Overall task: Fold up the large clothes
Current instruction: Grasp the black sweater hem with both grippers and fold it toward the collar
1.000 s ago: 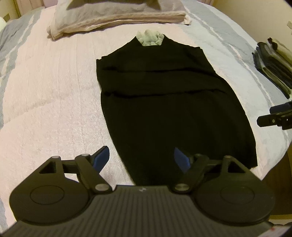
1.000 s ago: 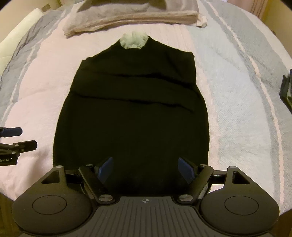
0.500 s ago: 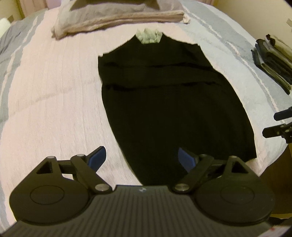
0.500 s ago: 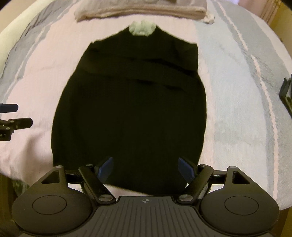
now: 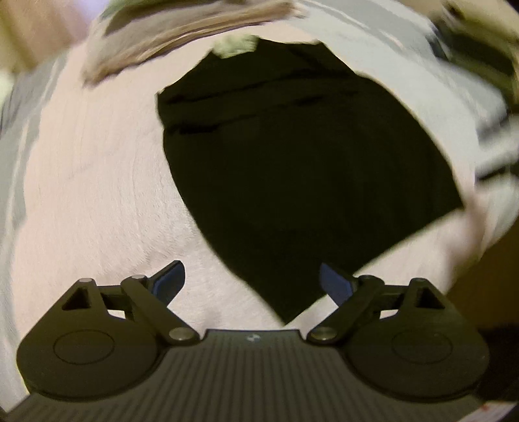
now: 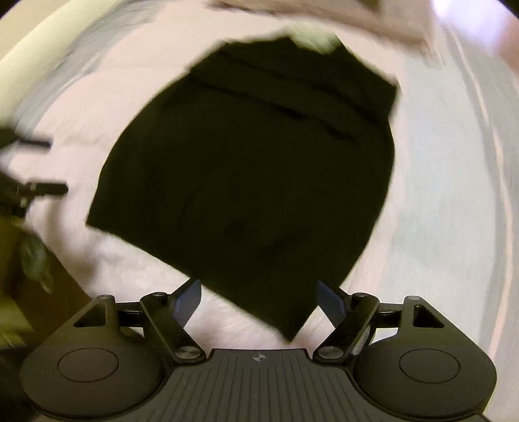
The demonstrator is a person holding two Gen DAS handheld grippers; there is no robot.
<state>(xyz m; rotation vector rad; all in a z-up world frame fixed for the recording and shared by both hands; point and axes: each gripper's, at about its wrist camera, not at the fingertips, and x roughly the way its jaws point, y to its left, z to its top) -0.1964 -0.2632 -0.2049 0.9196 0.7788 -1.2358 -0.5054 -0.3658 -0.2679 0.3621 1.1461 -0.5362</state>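
A black dress point(image 5: 292, 168) with a pale green collar point(image 5: 235, 45) lies flat on the bed, hem toward me. In the left wrist view my left gripper point(image 5: 251, 280) is open, hovering over the hem's near left corner. In the right wrist view the same dress point(image 6: 259, 168) appears tilted, and my right gripper point(image 6: 258, 297) is open over the hem's near right corner. Neither gripper holds cloth. The left gripper's fingers point(image 6: 42, 188) show at the left edge of the right wrist view. Both views are blurred by motion.
The bed has a pink and grey striped cover point(image 5: 87, 181). A folded grey-beige blanket point(image 5: 181, 26) lies beyond the collar. The bed's near edge drops off to brown floor at the lower right point(image 5: 480, 276) of the left wrist view and lower left point(image 6: 39, 292) of the right wrist view.
Both grippers have dropped closer to the hem and turned inward, so each now sits over a hem corner. Both stay open. The dress has not moved.
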